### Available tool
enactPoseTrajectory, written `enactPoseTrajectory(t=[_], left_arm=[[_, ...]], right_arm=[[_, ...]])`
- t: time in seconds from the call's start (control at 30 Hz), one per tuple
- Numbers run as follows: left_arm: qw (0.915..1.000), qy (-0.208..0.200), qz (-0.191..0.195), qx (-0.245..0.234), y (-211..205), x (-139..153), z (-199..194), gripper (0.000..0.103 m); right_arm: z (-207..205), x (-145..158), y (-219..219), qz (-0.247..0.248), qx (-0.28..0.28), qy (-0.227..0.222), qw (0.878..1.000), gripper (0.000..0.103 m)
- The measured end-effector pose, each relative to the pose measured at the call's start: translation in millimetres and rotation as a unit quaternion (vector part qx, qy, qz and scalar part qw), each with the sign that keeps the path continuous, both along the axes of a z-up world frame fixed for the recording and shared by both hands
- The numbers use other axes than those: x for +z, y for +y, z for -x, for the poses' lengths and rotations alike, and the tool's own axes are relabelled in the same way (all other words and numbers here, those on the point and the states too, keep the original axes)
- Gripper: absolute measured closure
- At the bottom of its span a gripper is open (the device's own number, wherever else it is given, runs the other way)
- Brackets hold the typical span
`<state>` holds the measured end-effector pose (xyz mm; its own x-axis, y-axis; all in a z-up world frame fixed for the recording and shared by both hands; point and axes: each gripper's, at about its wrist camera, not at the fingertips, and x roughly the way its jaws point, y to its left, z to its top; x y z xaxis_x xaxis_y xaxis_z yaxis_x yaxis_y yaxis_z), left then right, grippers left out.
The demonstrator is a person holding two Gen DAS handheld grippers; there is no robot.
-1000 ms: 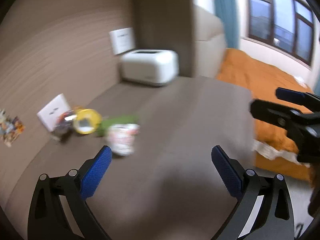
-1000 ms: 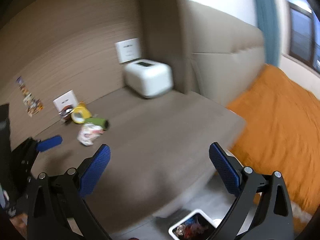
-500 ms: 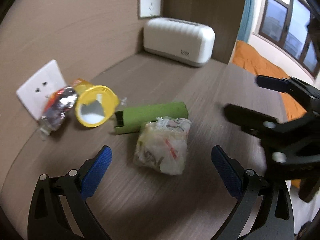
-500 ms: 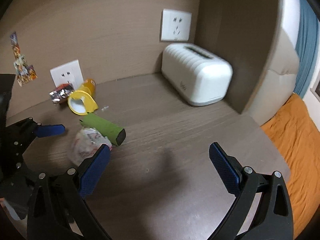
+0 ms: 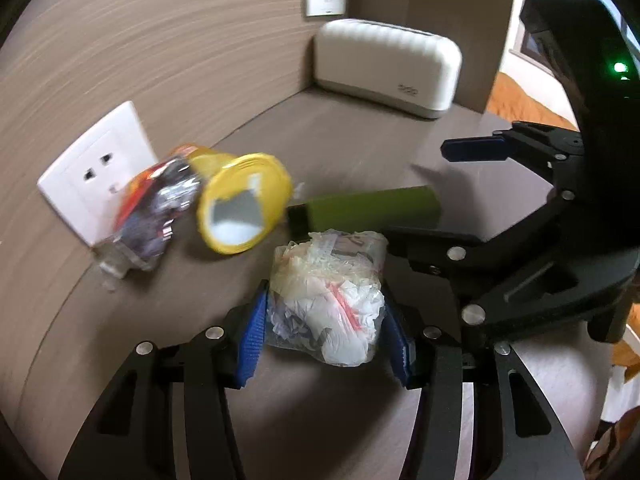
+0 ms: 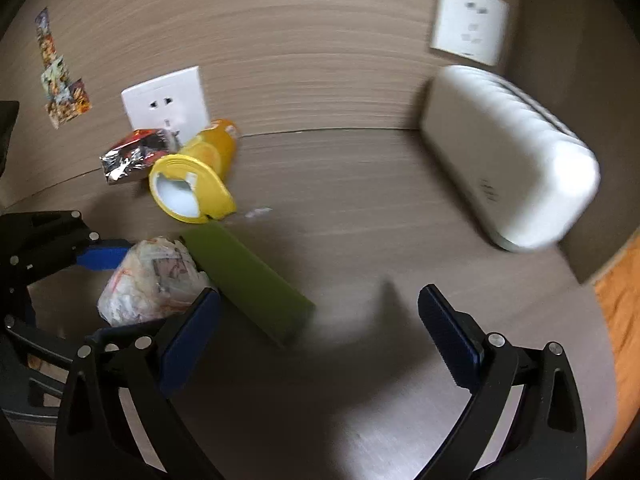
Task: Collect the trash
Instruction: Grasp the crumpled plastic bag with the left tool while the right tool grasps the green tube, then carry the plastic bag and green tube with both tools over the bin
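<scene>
A crumpled clear plastic bag (image 5: 326, 280) lies on the brown table (image 5: 352, 144). My left gripper (image 5: 325, 320) is closing its jaws on it, and both blue pads press the bag's sides. In the right wrist view the same bag (image 6: 148, 280) sits at the lower left. Behind it lie a long green box (image 5: 368, 206), a tipped yellow canister (image 5: 244, 208) and a foil snack wrapper (image 5: 156, 208). My right gripper (image 6: 318, 300) is open and holds nothing. It hovers just right of the green box (image 6: 252, 280), with its left finger close to the bag.
A white toaster-like appliance (image 6: 508, 160) stands at the back right against the wall. Two wall sockets (image 6: 166, 100) (image 6: 468, 20) are set in the wooden wall. An orange bed (image 6: 620, 308) lies beyond the table's right edge.
Both grippers moved in and down toward the trash pile. The left jaws came together around the plastic bag. The right gripper swung in close beside the green box, still open.
</scene>
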<state>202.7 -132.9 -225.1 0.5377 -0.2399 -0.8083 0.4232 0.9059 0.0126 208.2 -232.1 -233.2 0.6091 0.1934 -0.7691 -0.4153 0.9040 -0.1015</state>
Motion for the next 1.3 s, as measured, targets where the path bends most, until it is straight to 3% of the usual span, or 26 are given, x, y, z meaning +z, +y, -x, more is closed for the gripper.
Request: enactPoseTrajectory(t=[0.17,0.3,0.37,0.43,0.8,1.07,1.3], left_arm=[[0.9998,-0.003,-0.007,0.017,13,1,-3,0.052],[0.9996,-0.006,-0.008,0.026,17,2,-2,0.052],[0.9995,-0.008,-0.010,0.029,16,4,0,0.052],[0.9996,-0.009,-0.005,0.027,16,7,2,0.053],[0.9994,-0.027,0.020,0.000,-4,36,36,0.053],[0.9958,-0.051,0.032,-0.069,-52,67,85,0.053],[0.9868,-0.038,0.044,-0.151,-103,70,135,0.053]], right_arm=[[-1,-6,23,0.004,0.040,0.011,0.999,0.039],[7,-5,32,0.006,0.050,0.007,0.999,0.053],[12,-3,32,-0.004,0.046,0.013,0.999,0.068],[19,1,29,-0.021,0.036,0.018,0.999,0.075],[82,54,-9,-0.092,-0.038,-0.004,0.995,0.076],[132,83,-50,-0.103,-0.099,-0.053,0.988,0.076],[199,91,-92,-0.105,-0.174,-0.071,0.977,0.076]])
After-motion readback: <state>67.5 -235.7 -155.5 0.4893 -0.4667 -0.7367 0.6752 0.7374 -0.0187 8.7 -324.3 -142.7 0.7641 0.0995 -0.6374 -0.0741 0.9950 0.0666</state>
